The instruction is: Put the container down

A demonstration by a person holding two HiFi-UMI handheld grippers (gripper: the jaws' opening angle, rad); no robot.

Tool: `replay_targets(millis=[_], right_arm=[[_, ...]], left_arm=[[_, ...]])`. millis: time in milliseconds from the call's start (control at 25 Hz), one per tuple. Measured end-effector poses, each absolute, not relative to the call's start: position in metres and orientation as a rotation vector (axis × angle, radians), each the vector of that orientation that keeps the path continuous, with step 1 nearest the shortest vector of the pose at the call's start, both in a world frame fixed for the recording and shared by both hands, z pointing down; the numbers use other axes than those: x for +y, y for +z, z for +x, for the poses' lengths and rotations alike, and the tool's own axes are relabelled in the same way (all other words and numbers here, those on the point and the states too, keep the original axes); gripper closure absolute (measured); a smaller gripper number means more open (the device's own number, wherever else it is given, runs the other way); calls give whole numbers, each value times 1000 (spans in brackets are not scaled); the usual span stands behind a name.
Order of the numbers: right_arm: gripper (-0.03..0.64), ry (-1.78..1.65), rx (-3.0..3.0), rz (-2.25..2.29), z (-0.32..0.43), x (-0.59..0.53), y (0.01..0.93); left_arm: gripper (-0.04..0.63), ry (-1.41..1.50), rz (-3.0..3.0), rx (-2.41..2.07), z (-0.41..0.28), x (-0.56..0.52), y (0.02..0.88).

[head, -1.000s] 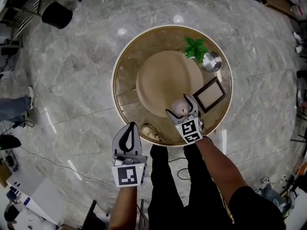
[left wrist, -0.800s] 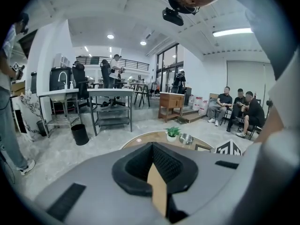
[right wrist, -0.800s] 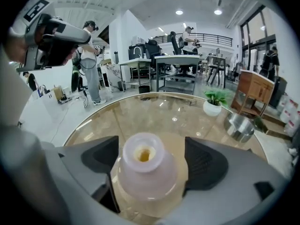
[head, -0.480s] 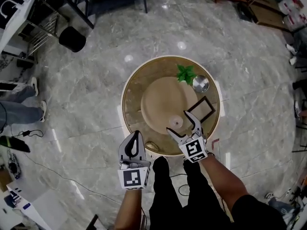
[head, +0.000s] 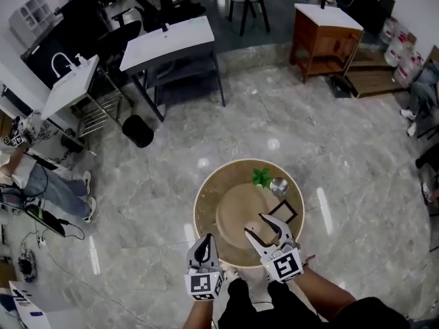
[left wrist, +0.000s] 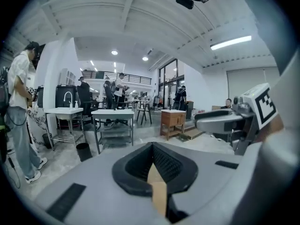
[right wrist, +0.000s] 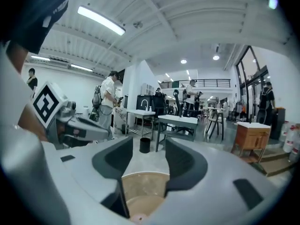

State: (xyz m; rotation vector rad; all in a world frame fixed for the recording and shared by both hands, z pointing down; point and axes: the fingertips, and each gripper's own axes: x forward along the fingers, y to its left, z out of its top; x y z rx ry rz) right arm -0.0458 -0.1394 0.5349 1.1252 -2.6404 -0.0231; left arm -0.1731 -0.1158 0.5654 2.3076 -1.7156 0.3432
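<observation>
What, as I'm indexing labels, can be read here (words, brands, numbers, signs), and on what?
No text is readable.
Black-and-white marker cube on left tool, another on right tool (empty jaws just closed partway): square patterns, no letters.
White jugs by the right wall: labels too blurred.

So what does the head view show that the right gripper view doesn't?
Only the head view: the plant, the bowl and the frame on the table, seen from above, plus the person's own arms.

Only the right gripper view: the ceiling lights and people standing across the room.

Both: the table, the black bin, the wooden cabinet and the left gripper.
</observation>
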Motion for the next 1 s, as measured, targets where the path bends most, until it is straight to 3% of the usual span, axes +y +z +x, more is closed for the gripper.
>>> replay_targets(millis=[520,1000], right_arm=[[606,-130,-2721,1216,-9,-93,429],[618,-251,-2737,1258,2,-113,400]], left_arm=[[601,244,2337,-1731,-139,-82,490],[601,197,2401,-1834,-153,-104,451]])
